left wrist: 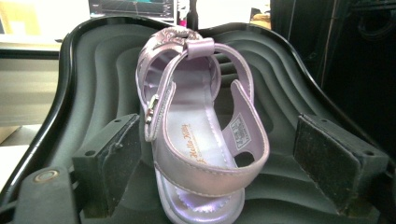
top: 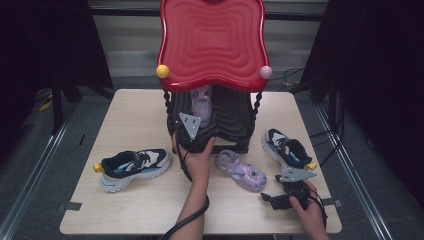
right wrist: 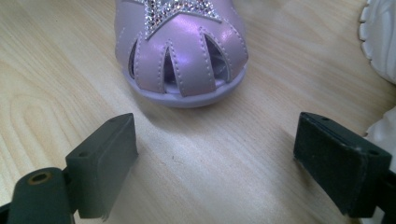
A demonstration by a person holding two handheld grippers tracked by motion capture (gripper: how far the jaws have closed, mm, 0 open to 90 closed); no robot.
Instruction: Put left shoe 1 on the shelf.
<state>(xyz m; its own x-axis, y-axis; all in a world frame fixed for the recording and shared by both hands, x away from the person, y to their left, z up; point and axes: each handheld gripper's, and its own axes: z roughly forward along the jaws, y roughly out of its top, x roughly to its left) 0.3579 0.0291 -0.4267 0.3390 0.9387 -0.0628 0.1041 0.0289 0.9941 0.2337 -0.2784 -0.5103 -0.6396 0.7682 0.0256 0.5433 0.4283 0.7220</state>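
High view: the left gripper (top: 192,131) reaches under the red rack (top: 212,45), where a lilac sandal (top: 202,102) lies just ahead of it on the black shelf (top: 235,120).

Left gripper view: jaws spread wide, gripping nothing, that sandal's heel between them.

Right gripper view: jaws wide and empty; a second lilac sandal (right wrist: 182,46) lies on the table (right wrist: 56,70) just beyond them.

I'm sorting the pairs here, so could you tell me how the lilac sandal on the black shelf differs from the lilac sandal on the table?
The shelf sandal sits on the ribbed black shelf under the red top, with the left gripper open around its heel; the table sandal lies on bare wood, its toe facing the open right gripper. The first is seen heel-on with its strap, the second toe-on with a glittery star. Both are lilac.
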